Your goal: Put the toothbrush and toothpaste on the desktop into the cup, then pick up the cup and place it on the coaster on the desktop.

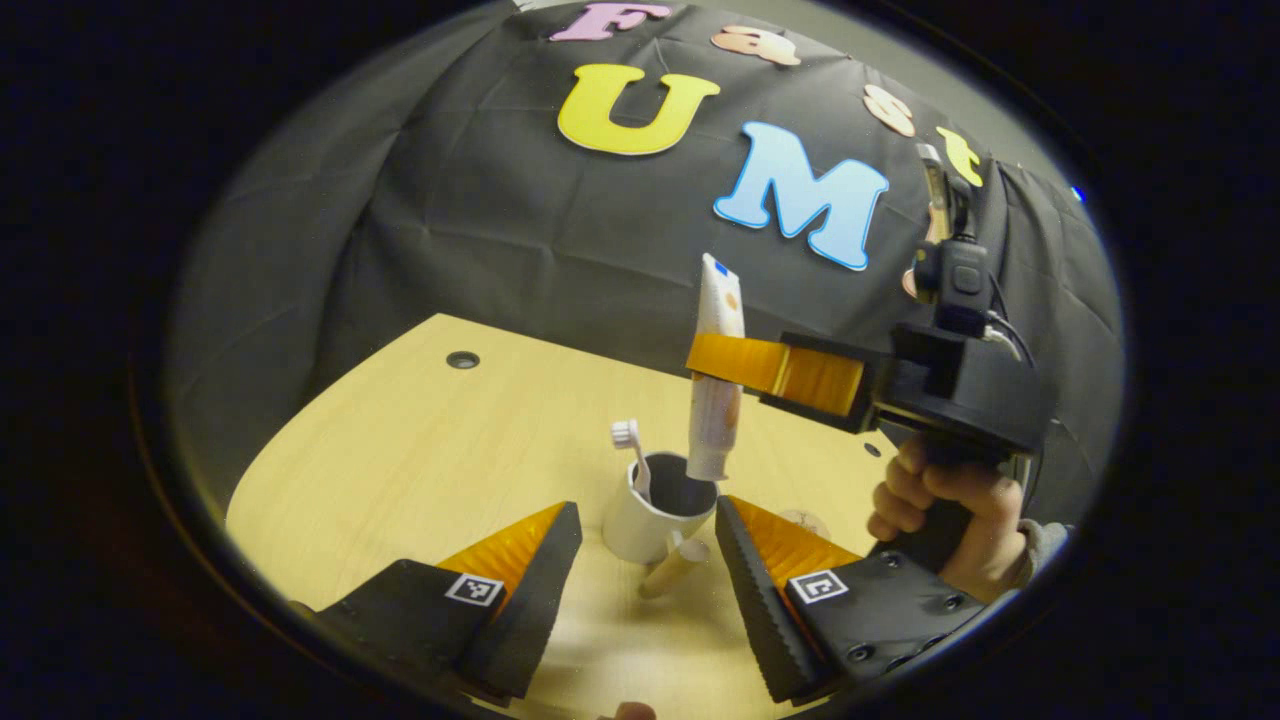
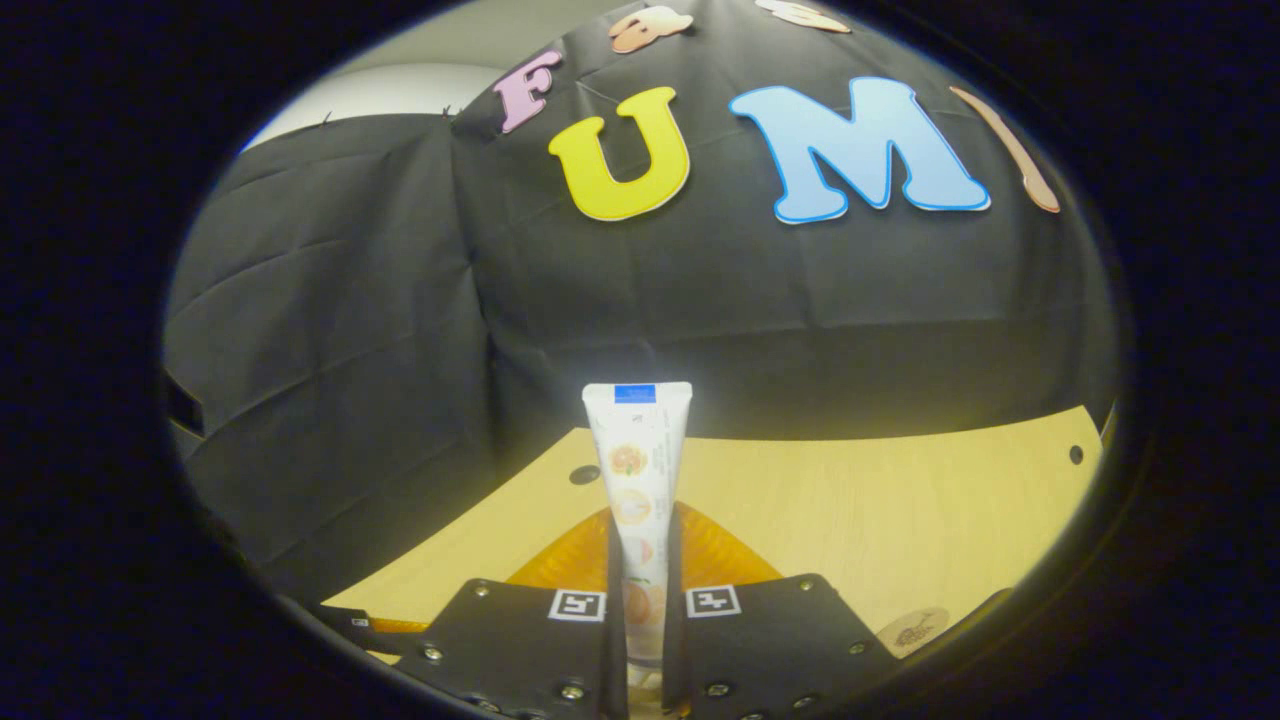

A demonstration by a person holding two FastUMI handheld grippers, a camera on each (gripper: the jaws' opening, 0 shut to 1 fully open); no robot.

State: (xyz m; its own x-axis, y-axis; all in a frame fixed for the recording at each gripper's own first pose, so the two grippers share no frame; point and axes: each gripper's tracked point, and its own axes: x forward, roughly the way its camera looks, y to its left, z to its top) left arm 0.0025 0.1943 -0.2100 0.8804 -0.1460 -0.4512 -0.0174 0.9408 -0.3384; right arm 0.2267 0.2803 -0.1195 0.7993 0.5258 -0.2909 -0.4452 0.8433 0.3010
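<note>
**Toothpaste held upright over the cup**

The right gripper is clamping the toothpaste between its 2 fingers, tube standing upright. In the left gripper view, the right gripper is holding the toothpaste just above the mouth of the white cup, with a hand gripping its handle. The toothbrush is standing in the cup. The left gripper is hanging wide open, fingers either side of the cup without touching it. The coaster is lying on the desktop.
</note>
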